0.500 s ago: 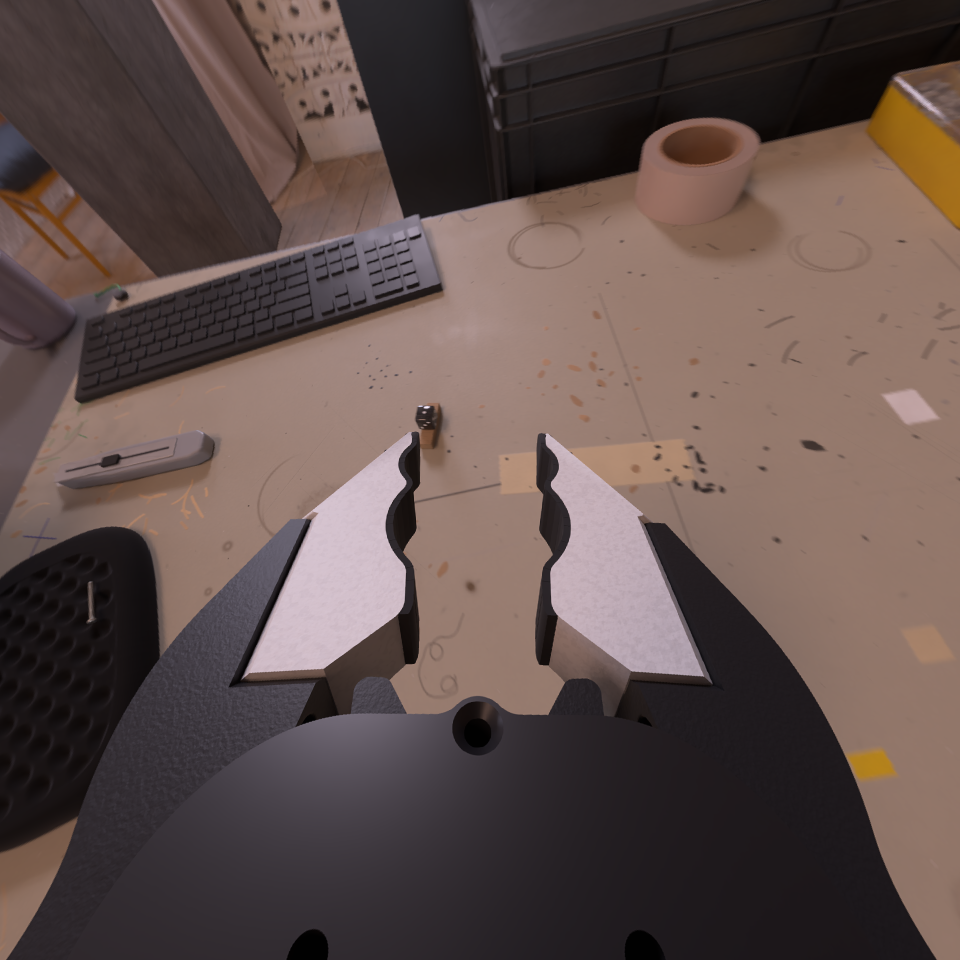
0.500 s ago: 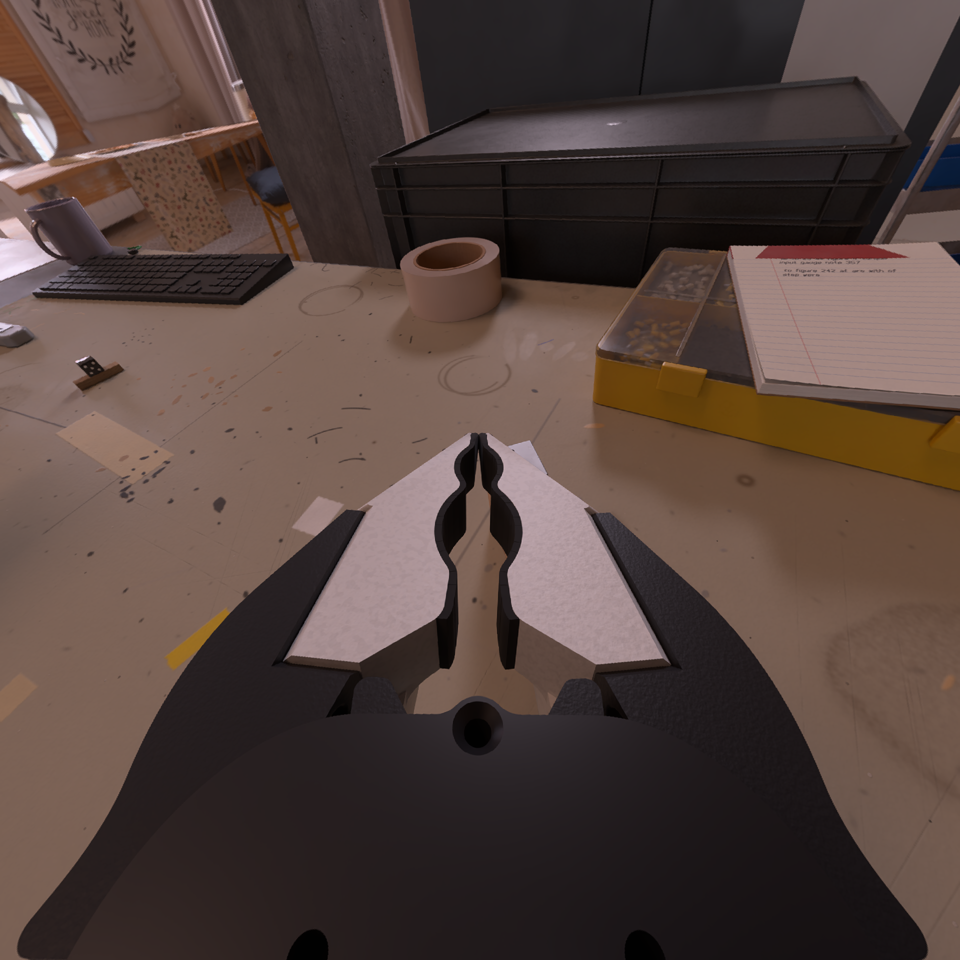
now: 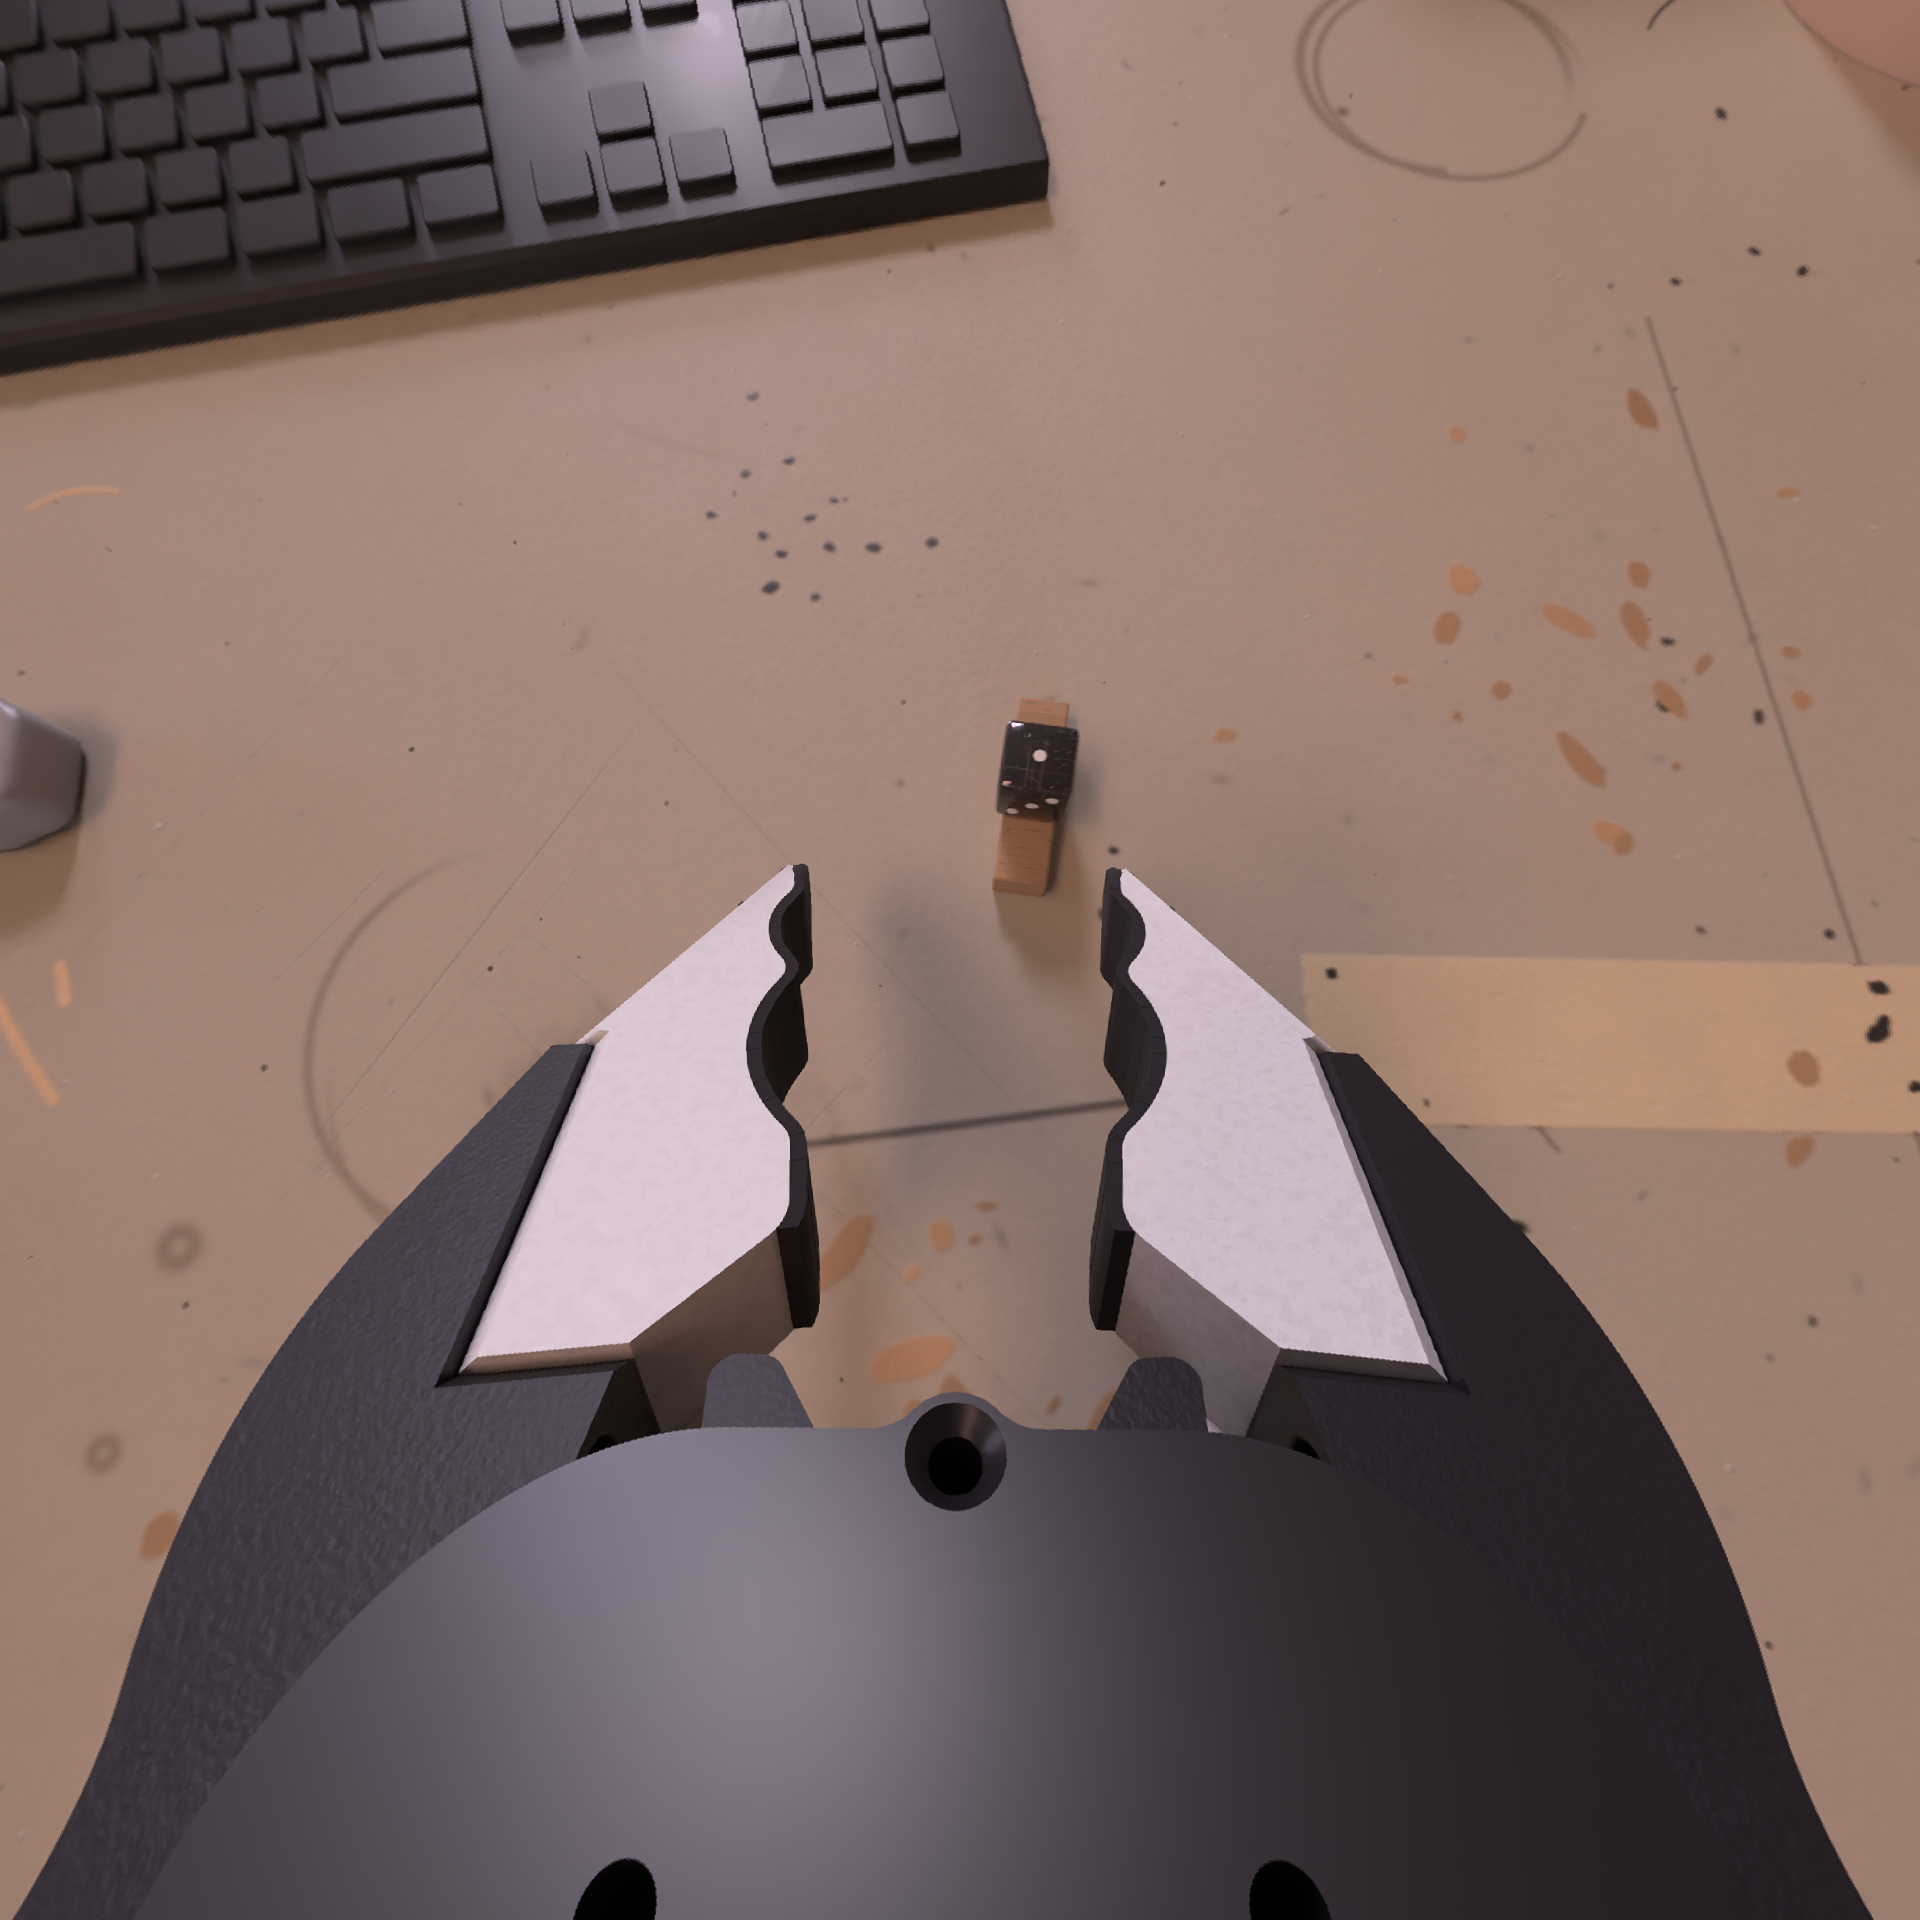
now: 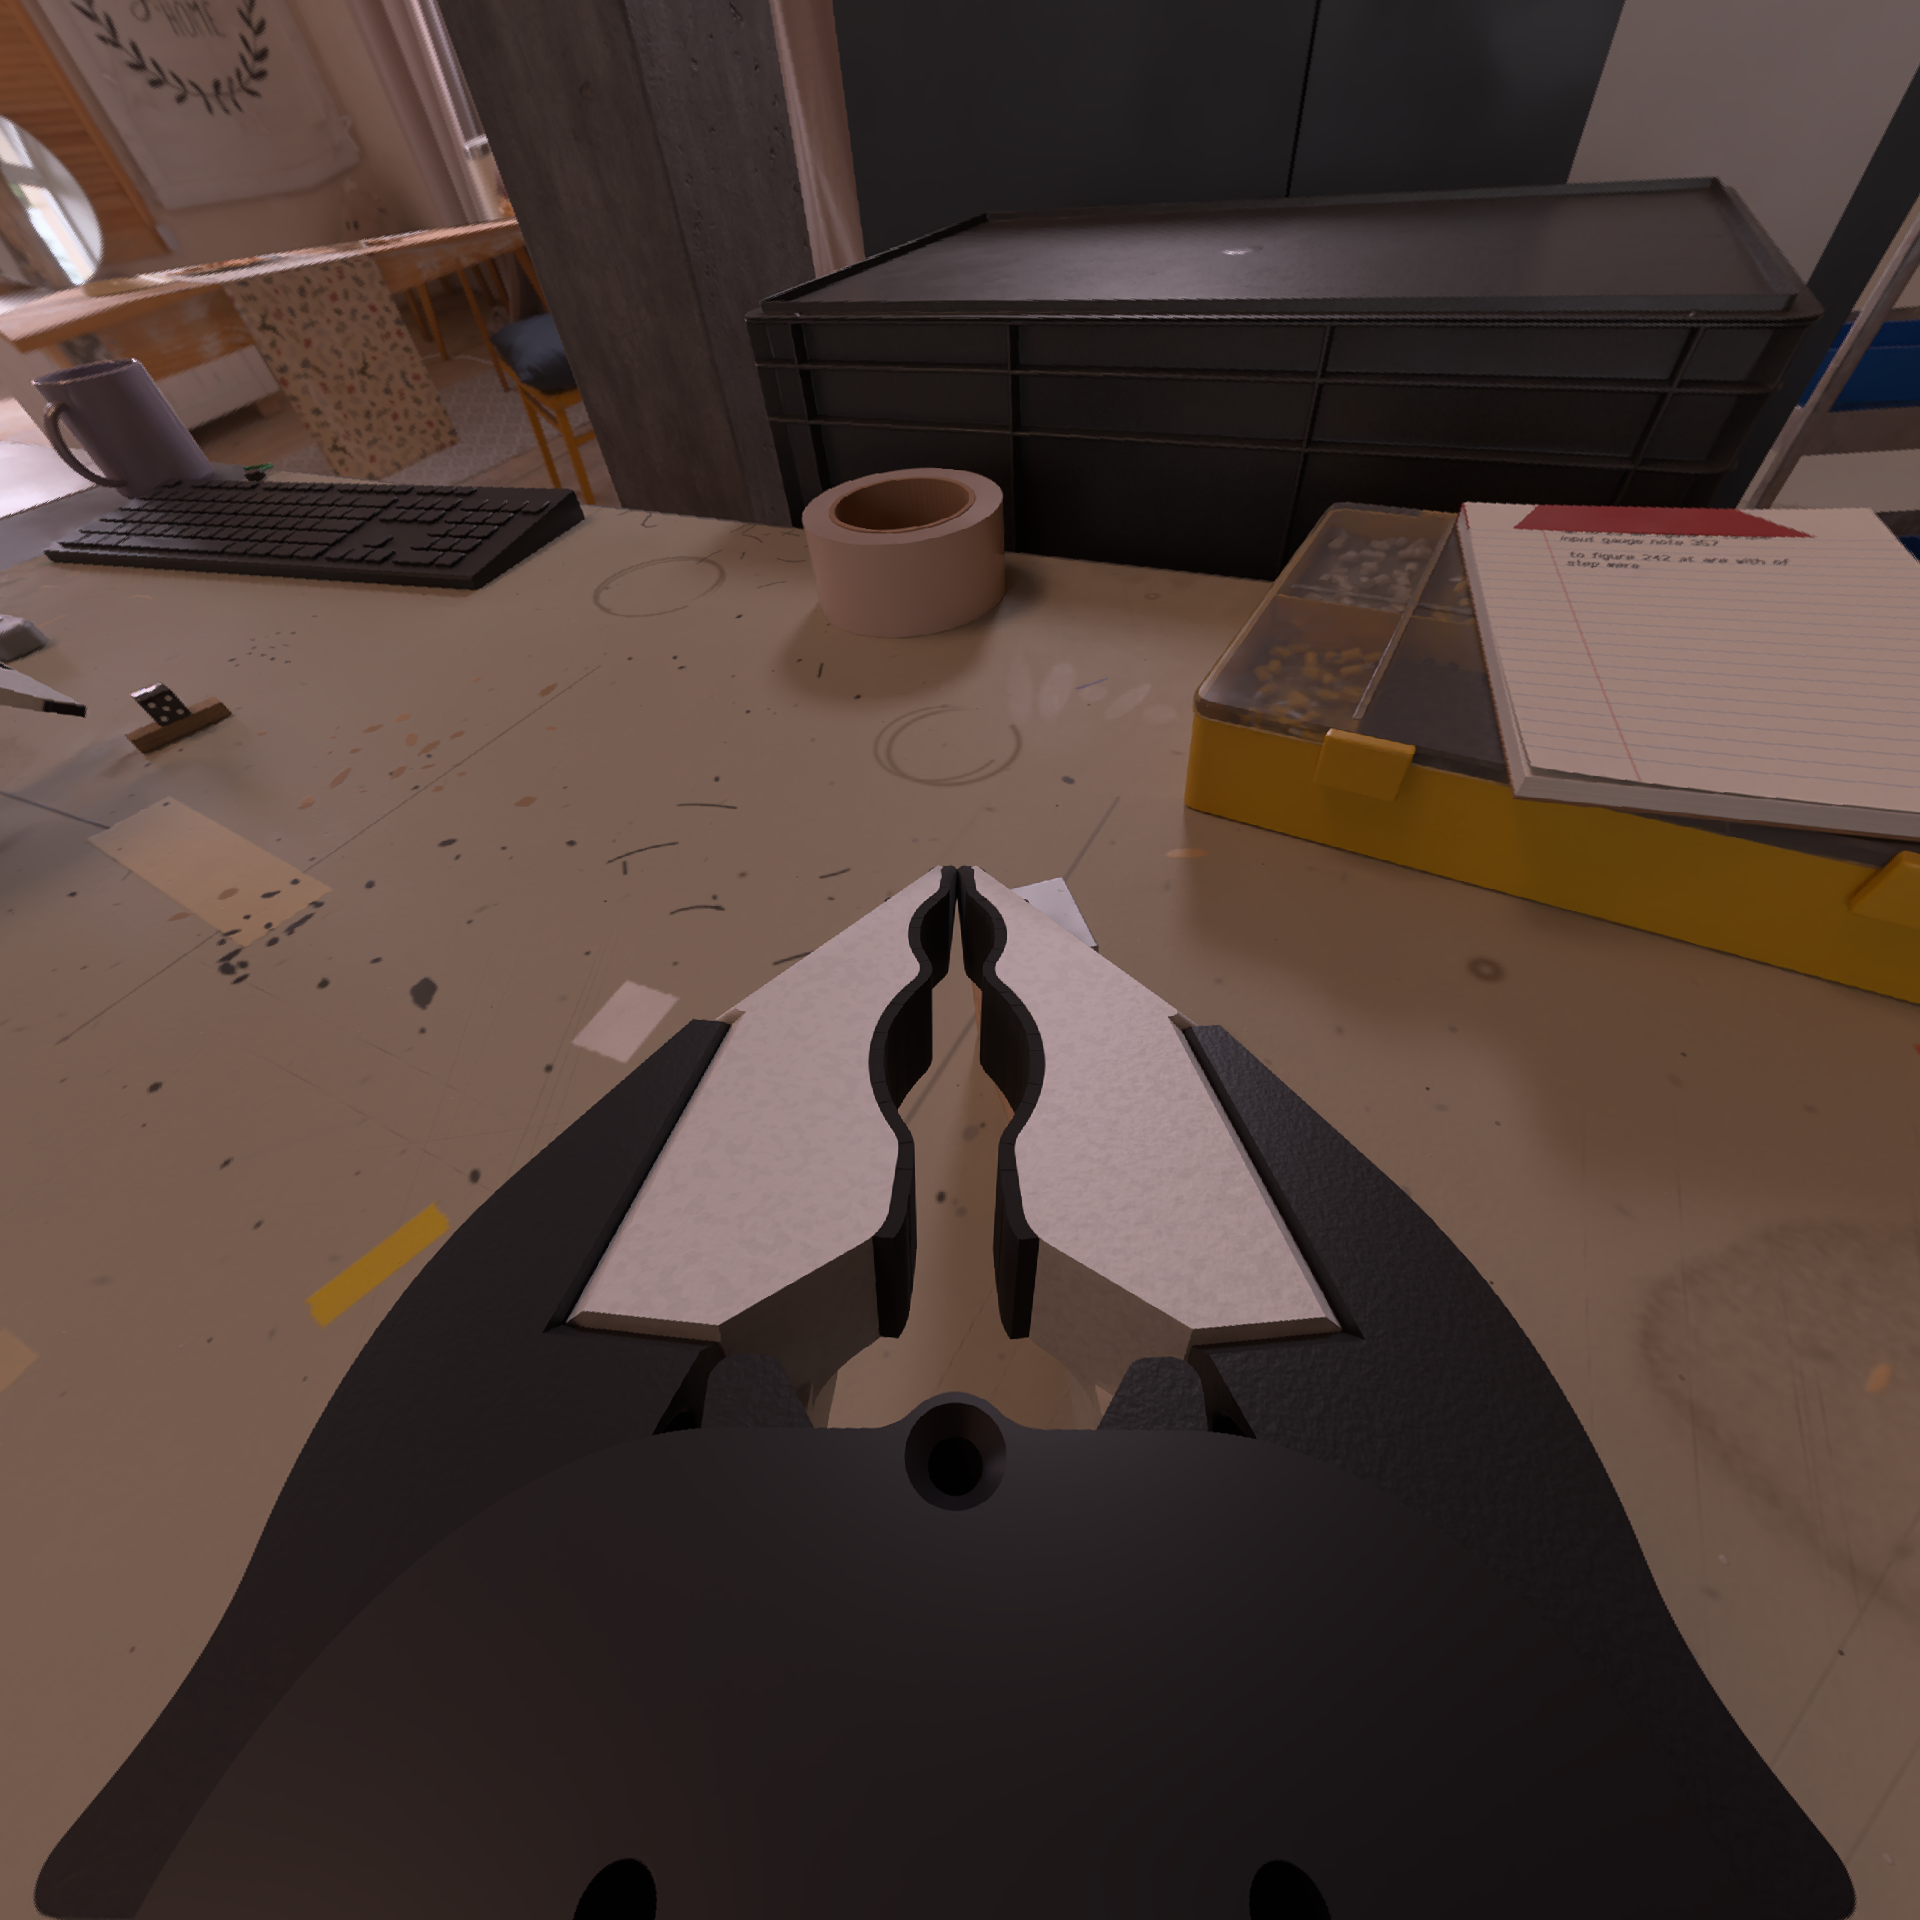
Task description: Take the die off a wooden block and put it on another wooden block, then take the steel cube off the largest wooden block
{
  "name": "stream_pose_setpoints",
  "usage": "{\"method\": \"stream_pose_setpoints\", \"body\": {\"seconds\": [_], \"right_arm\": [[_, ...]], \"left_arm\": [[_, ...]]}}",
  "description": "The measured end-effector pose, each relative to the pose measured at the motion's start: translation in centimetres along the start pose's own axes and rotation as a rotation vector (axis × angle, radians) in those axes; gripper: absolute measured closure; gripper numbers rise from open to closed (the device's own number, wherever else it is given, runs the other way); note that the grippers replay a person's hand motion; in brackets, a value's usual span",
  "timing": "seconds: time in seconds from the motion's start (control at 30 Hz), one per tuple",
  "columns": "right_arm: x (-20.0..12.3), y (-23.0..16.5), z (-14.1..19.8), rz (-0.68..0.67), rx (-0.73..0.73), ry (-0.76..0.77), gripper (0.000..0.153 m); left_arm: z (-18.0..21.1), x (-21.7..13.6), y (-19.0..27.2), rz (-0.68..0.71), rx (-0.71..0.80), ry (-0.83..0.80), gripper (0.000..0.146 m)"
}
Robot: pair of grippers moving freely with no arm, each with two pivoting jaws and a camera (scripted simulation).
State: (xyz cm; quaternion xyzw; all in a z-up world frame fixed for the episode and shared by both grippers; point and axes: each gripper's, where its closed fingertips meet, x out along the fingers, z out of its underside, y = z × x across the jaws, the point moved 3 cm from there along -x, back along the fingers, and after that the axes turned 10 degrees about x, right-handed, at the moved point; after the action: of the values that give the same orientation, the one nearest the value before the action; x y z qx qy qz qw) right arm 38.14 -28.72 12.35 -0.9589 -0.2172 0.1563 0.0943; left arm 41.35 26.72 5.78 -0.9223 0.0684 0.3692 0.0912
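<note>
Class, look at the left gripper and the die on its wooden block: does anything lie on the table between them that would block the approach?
Nothing visible does. The left gripper is open, and only bare table lies between its fingertips and the die sitting on the small wooden block.

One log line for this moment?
left gripper: open, short of die | die: on wooden block | right gripper: shut, empty

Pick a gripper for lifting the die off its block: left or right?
Left. The left gripper is open and just short of the die, which sits on its wooden block slightly right of the gap. The right gripper is shut and far across the table.
</note>
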Motion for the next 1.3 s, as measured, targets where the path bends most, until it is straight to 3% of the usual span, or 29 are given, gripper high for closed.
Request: {"method": "stream_pose_setpoints", "body": {"seconds": [0.43, 0.7, 0.87, 0.97, 1.17, 1.3], "right_arm": [[0.1, 0.6, 0.3, 0.024, -0.023, -0.009, 0.152], [0.1, 0.9, 0.3, 0.027, -0.016, -0.012, 0.152], [0.0, 0.8, 0.2, 0.024, -0.02, -0.011, 0.152], [-0.3, 0.8, -0.2, 0.025, -0.024, 0.001, 0.152], [-0.5, 0.8, -0.6, 0.019, -0.004, 0.016, 0.152], [-0.2, 0.2, -0.3, 0.005, -0.02, 0.005, 0.152]], "left_arm": [[-0.5, 2.9, 0.7, 0.095, 0.131, -0.033, 0.088], [-1.1, 3.6, 1.1, 0.124, 0.1, -0.187, 0.109], [-1.5, 3.9, 1.3, 0.126, 0.092, -0.237, 0.13], [-1.7, 3.7, 1.8, 0.133, 0.089, -0.29, 0.13], [-5.8, -1.4, 4.7, 0.237, 0.087, -0.069, 0.13], [-9.3, -6.3, 7.7, 0.299, 0.185, 0.087, 0.13]]}}
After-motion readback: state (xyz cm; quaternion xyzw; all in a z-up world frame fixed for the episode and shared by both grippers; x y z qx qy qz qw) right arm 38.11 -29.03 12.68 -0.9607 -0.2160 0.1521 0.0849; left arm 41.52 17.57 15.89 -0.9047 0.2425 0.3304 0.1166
